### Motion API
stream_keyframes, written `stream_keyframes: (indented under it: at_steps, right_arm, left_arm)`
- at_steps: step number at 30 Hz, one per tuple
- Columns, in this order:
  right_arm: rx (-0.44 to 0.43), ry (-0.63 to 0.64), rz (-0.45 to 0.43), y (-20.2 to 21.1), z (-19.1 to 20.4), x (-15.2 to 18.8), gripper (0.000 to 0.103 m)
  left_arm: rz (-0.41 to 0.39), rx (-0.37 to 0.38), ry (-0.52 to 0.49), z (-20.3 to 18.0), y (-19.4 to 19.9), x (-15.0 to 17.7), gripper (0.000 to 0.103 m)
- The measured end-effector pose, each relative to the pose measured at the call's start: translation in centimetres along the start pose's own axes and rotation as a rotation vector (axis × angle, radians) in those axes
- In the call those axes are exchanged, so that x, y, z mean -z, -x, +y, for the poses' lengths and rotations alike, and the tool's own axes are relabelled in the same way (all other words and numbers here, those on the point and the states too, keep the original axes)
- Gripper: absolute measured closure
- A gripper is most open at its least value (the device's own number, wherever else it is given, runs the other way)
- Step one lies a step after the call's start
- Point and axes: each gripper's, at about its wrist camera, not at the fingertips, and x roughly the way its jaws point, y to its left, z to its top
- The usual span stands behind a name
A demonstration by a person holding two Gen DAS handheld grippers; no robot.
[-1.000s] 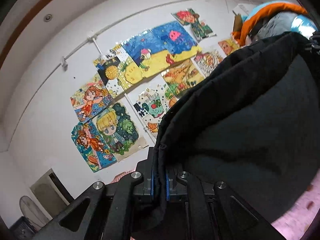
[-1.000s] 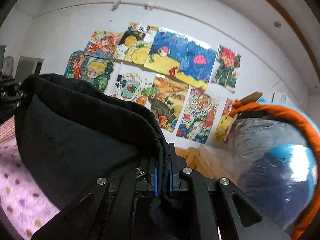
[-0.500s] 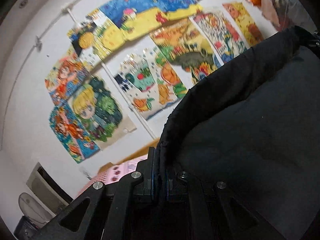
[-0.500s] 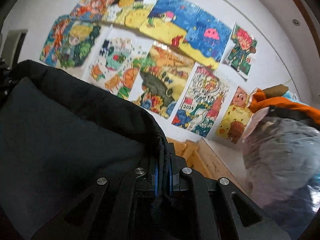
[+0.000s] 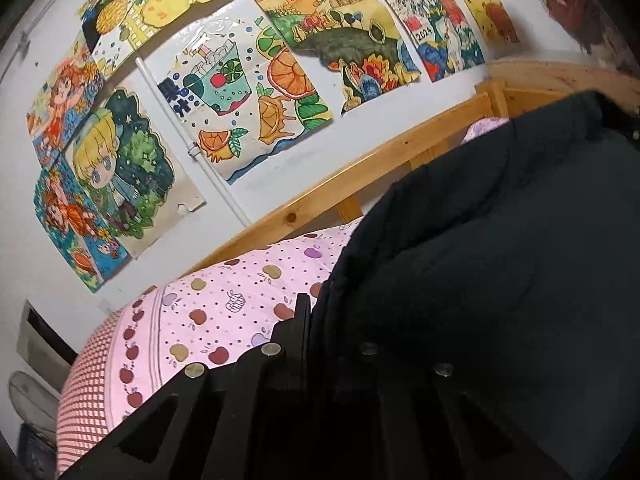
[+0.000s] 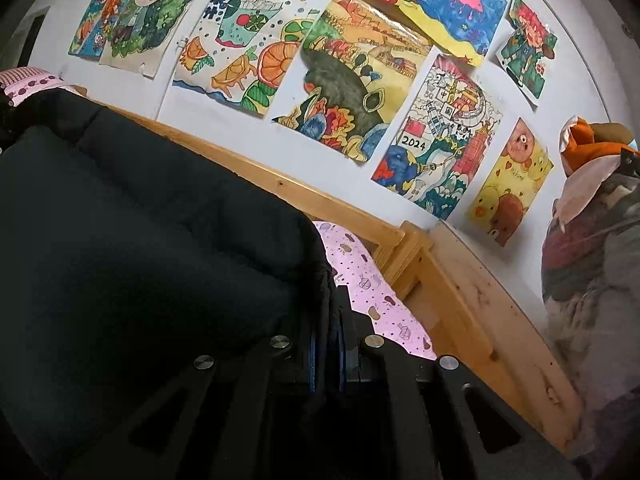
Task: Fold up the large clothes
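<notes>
A large black padded garment [image 5: 500, 280] hangs stretched between both grippers, low over a bed. My left gripper [image 5: 320, 316] is shut on the garment's edge at its left end; the cloth spills over the right finger and hides it. In the right wrist view the same black garment [image 6: 140, 248] fills the left half, and my right gripper [image 6: 330, 312] is shut on its right edge, blue pads pinching the seam. The garment's lower part is out of sight below both cameras.
A pink quilt with an apple print [image 5: 224, 300] covers the bed, also seen as the pink quilt [image 6: 372, 292] at the right. A wooden bed rail [image 5: 360, 172] runs along the wall of children's drawings [image 6: 352, 92]. A bundle of bagged bedding [image 6: 592, 240] stands at the right.
Both grippers have come down and tipped forward with the garment. The view dropped from the upper wall to the bed rail and pink quilt. Both grips stay shut.
</notes>
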Motion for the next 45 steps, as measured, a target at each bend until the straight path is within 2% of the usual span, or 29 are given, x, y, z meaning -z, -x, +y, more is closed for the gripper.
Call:
stream_keyframes:
  at_steps: [3,5,6,7,8,9,10,11,13,15,16,17,18,19,20,23,25,27,29,31,37,39,45]
  right_arm:
    - [-0.022,-0.013,-0.015,0.8,-0.2,0.3,0.095]
    - [-0.053,-0.034,-0.026,1.5,-0.9,0.4,0.092]
    - [-0.058,-0.041,-0.029,1.8,-1.2,0.4,0.085]
    - [-0.063,-0.05,-0.039,2.3,-1.6,0.4,0.069]
    - [-0.06,-0.056,-0.052,2.8,-2.0,0.4,0.058]
    - [-0.051,-0.064,-0.08,3.7,-2.5,0.4,0.039]
    - [-0.051,-0.068,-0.103,4.5,-2.9,0.4,0.032]
    - [-0.049,-0.071,-0.12,5.4,-3.3,0.3,0.032]
    - [-0.061,-0.077,-0.12,6.5,-4.2,0.0,0.032]
    - [-0.086,-0.091,-0.116,7.8,-5.1,0.0,0.031]
    - [-0.117,-0.105,-0.115,8.5,-5.6,0.1,0.028]
    - [-0.158,-0.118,-0.111,9.0,-6.0,0.2,0.023]
    - [-0.241,-0.139,-0.108,9.6,-6.5,0.4,0.011]
    - [-0.346,-0.164,-0.111,10.3,-6.8,0.9,0.005]
    - [-0.425,-0.181,-0.111,11.1,-7.0,1.5,0.005]
    - [-0.567,-0.2,-0.07,12.2,-6.2,3.6,0.005]
    - [-0.627,-0.193,-0.02,11.9,-5.2,5.1,0.005]
    - [-0.632,-0.161,0.022,11.3,-3.9,6.3,0.005]
    - [-0.608,-0.12,0.054,10.0,-2.4,7.2,0.005]
    - [-0.585,-0.132,0.065,8.7,-2.0,7.1,0.005]
    - [-0.495,-0.174,0.124,4.0,-2.6,4.8,0.005]
    - [-0.497,-0.211,0.166,2.0,-3.0,3.8,0.005]
    - [-0.429,-0.268,0.213,-3.0,-3.5,1.9,0.004]
  left_arm:
    - [-0.012,0.032,0.025,0.9,0.3,0.2,0.093]
    - [-0.018,0.047,0.046,1.4,0.6,0.3,0.088]
    - [-0.023,0.052,0.065,1.9,0.8,0.4,0.081]
    - [-0.032,0.058,0.091,2.4,1.3,0.4,0.068]
    - [-0.047,0.061,0.116,3.1,1.6,0.4,0.058]
    - [-0.07,0.06,0.147,3.7,2.3,0.4,0.03]
    - [-0.101,0.053,0.182,4.4,3.1,0.4,0.011]
    - [-0.136,0.044,0.224,5.3,4.0,0.5,0.009]
    - [-0.166,0.078,0.28,6.6,5.5,0.5,0.009]
    - [-0.186,0.108,0.299,7.1,6.8,0.7,0.009]
    - [-0.198,0.127,0.299,7.1,7.5,1.0,0.009]
    - [-0.206,0.154,0.297,7.0,8.1,1.3,0.009]
    - [-0.214,0.203,0.297,6.8,8.9,1.8,0.009]
    - [-0.216,0.26,0.302,6.6,9.5,2.5,0.009]
    - [-0.213,0.3,0.306,6.4,9.9,3.0,0.009]
    - [-0.194,0.45,0.287,4.8,11.3,5.4,0.009]
    - [-0.174,0.508,0.239,3.4,11.7,6.7,0.009]
    - [-0.153,0.515,0.167,1.3,11.4,7.5,0.009]
    - [-0.139,0.478,0.11,-0.5,10.4,7.6,0.009]
    - [-0.131,0.433,0.113,-1.3,8.8,7.0,0.007]
    - [-0.06,0.344,0.257,0.3,3.8,3.9,0.007]
    - [-0.016,0.323,0.309,1.3,1.7,3.1,0.007]
    - [0.096,0.343,0.476,4.1,-3.4,2.4,0.005]
